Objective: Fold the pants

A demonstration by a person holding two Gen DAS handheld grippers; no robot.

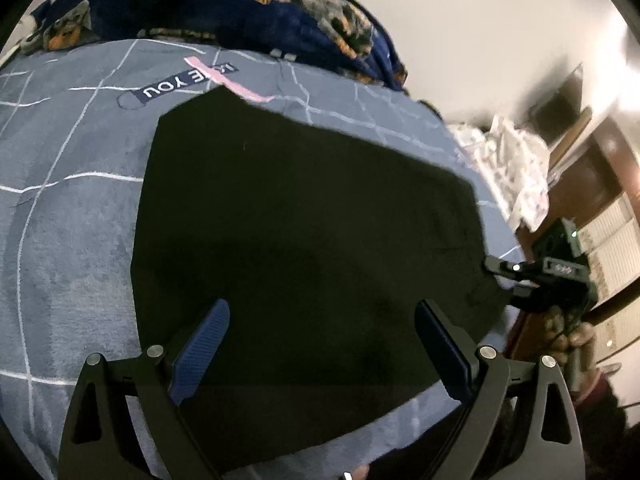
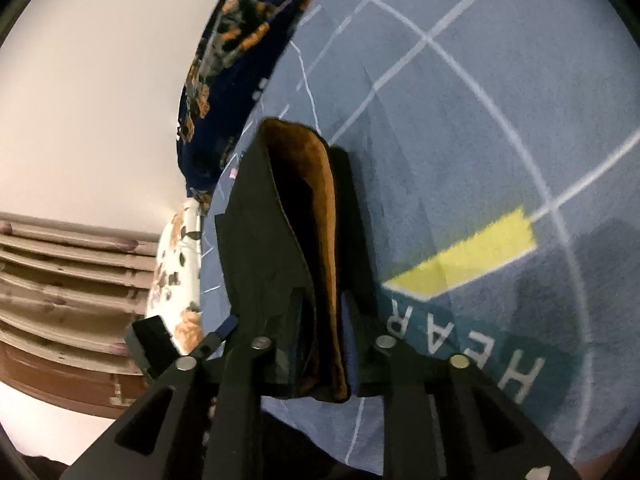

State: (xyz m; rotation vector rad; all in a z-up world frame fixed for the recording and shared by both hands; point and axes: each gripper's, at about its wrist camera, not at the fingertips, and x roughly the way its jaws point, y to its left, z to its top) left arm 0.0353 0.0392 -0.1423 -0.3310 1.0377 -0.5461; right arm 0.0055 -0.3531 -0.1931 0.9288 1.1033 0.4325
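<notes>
The black pants (image 1: 304,232) lie flat in a folded slab on the blue-grey bed sheet (image 1: 72,208). My left gripper (image 1: 320,344) is open and empty, hovering over the near edge of the pants. My right gripper (image 2: 320,320) is shut on the right edge of the pants (image 2: 276,232), and the lifted layers show a brown lining (image 2: 320,216). The right gripper also shows in the left wrist view (image 1: 516,276), pinching the pants' right edge.
A dark blue floral blanket (image 1: 224,4) is piled at the far side of the bed. A white patterned cloth (image 1: 516,172) hangs off the bed's right side. Wooden furniture (image 1: 600,184) stands to the right beyond the bed edge.
</notes>
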